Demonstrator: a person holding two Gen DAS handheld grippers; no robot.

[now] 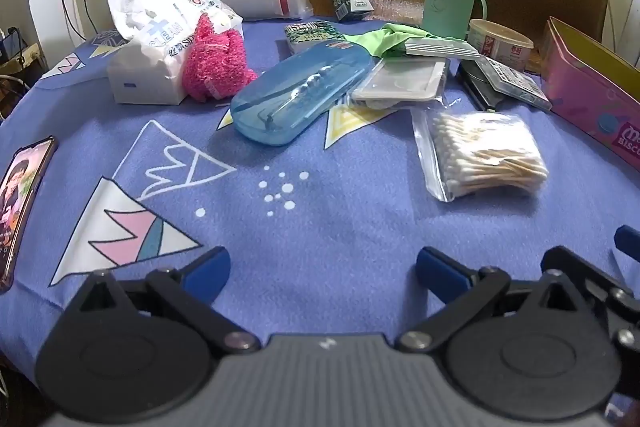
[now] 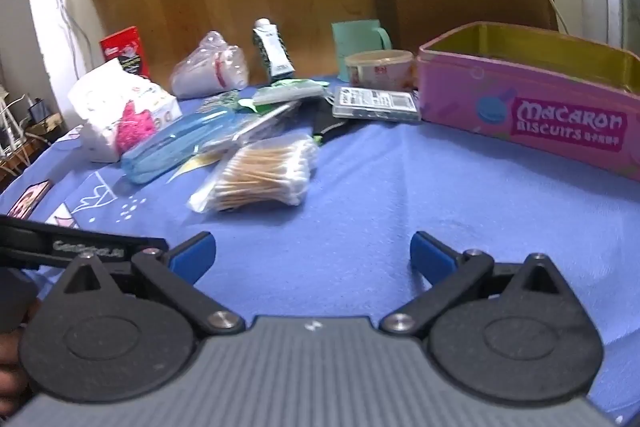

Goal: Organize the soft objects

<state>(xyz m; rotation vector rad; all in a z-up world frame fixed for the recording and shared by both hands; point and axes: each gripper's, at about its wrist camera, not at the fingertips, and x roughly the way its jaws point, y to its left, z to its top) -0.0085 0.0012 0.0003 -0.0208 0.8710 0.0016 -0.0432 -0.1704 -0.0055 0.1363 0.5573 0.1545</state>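
Item: pink fluffy cloth (image 1: pixel 212 61), far left of surface (image 1: pixel 320 227), leaning on tissue pack (image 1: pixel 148 39). Left hand-held gripper (image 1: pixel 322 271) and right hand-held gripper (image 2: pixel 312 255): both spread, empty. Advice: approach low, pinch the cloth's bulk, clear of the blue case (image 1: pixel 300 95).

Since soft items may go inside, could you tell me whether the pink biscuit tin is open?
Open: the pink biscuit tin has no lid, showing its gold inner wall.
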